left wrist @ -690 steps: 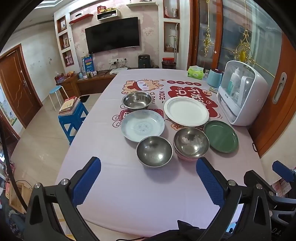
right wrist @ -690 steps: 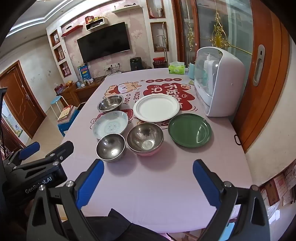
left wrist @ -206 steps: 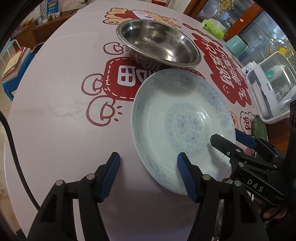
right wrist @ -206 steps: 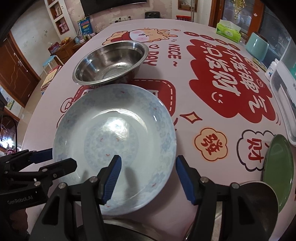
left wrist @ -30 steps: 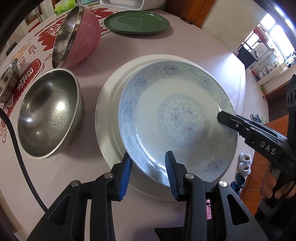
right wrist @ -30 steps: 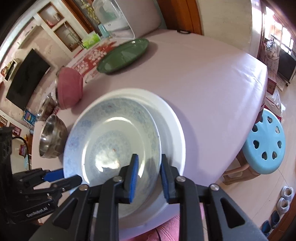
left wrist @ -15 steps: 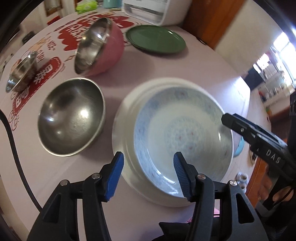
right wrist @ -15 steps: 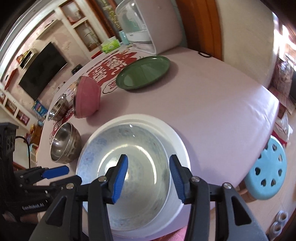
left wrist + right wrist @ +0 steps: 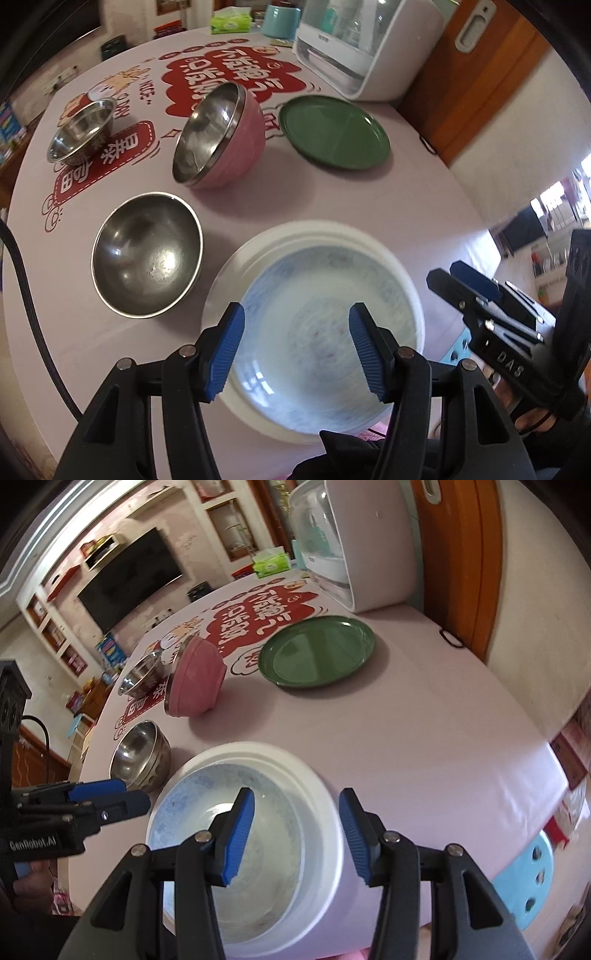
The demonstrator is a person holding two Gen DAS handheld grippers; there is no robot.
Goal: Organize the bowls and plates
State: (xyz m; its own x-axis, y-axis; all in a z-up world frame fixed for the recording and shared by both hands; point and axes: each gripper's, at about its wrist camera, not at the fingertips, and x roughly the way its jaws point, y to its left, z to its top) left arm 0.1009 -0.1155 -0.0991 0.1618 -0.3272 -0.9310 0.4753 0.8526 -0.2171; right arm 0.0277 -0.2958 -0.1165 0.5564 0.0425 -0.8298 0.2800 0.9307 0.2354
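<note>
A blue-patterned plate (image 9: pixel 321 325) lies inside a larger white plate (image 9: pixel 251 266) near the table's front edge. My left gripper (image 9: pixel 295 350) hovers above the plate's near left rim. Its jaws are opening and nothing is between them. My right gripper (image 9: pixel 295 834) hangs open over the right side of the same blue-patterned plate (image 9: pixel 184 812) and the white plate (image 9: pixel 317 786), holding nothing. Further back are a green plate (image 9: pixel 332 131), a tilted pink bowl with a steel lining (image 9: pixel 221 136), a steel bowl (image 9: pixel 146 254) and a small steel bowl (image 9: pixel 81 129).
A white countertop appliance (image 9: pixel 369 44), a tissue box (image 9: pixel 229 24) and a teal cup (image 9: pixel 282 20) stand at the table's far end. A light blue stool (image 9: pixel 524 878) sits beside the near right corner. A black cable (image 9: pixel 22 280) trails at the left.
Both grippers went from closed on the blue-patterned plate's rim to open, leaving it in the white plate. Both then lifted and rolled, so more of the table shows.
</note>
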